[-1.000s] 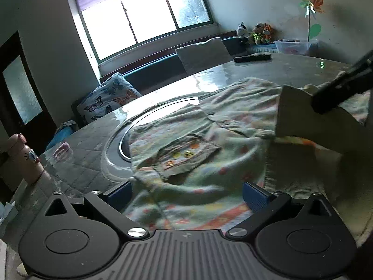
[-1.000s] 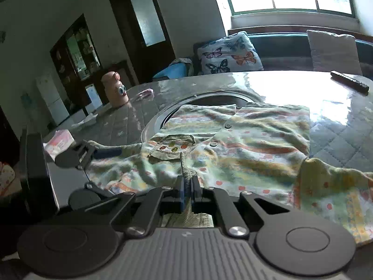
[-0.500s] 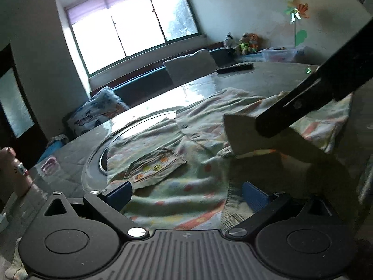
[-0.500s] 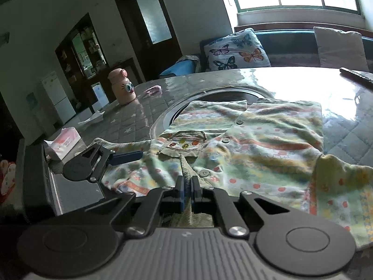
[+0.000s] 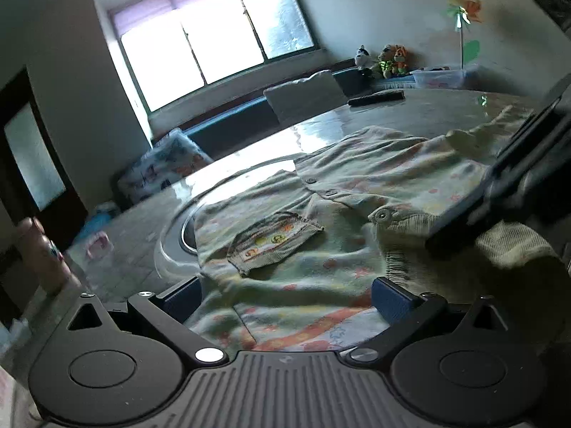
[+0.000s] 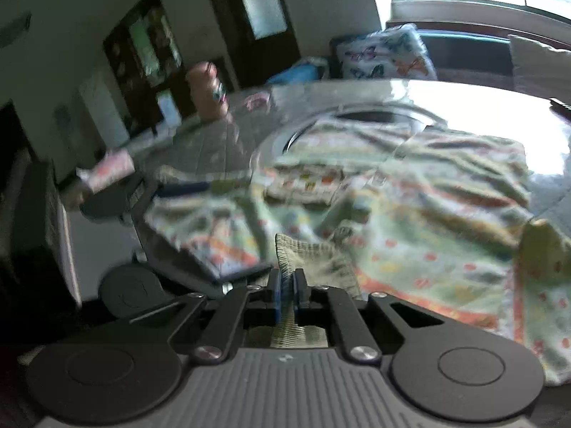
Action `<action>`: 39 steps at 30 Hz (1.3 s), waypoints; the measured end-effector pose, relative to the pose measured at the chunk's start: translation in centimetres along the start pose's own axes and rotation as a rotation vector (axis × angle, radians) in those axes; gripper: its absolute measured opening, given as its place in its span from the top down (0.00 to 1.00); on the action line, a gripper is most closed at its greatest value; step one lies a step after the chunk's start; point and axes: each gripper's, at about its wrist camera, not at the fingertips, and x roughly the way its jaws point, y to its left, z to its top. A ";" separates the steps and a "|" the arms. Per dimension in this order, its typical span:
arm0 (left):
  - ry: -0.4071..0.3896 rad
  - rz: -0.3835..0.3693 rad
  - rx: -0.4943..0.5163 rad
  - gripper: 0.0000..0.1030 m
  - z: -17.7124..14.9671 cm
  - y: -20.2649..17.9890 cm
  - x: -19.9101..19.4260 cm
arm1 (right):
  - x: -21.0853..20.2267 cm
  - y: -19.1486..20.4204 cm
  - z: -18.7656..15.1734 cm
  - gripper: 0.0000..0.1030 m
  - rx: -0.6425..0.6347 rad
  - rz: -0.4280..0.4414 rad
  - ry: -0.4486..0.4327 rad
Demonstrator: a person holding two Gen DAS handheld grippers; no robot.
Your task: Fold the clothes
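Ribbed cuff (image 6: 307,253) between opening right tool (image 6: 287,297)

The little shirt (image 5: 357,192) was a pale green button-up with orange stripes and dots, plus a chest pocket (image 5: 274,239) with tiny pictures on it. It lay spread front-up on the table, partly over the round inset. Its ribbed cuff (image 6: 307,256) was folded in over the body.

Soft knit shirt (image 5: 321,192); glossy table (image 5: 410,114).
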 end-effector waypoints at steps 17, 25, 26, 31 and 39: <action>-0.024 -0.049 -0.055 0.00 2.7 0.5 0.4 | 2.8 -4.1 5.9 0.90 -0.050 -0.145 -0.064; 0.030 -0.104 -0.041 0.00 2.5 -1.1 1.8 | 6.9 -5.4 5.7 0.89 -0.066 -0.157 -0.014; 0.037 -0.106 -0.043 0.00 2.4 -1.1 1.9 | 6.6 -5.2 5.5 0.89 -0.078 -0.158 -0.015; 0.047 -0.120 -0.060 0.00 2.0 -0.6 2.2 | 5.0 -5.0 4.4 0.84 -0.092 -0.148 -0.002; 0.048 -0.126 -0.068 0.00 1.9 -0.5 2.1 | 2.0 -4.7 1.8 0.81 -0.058 -0.160 -0.017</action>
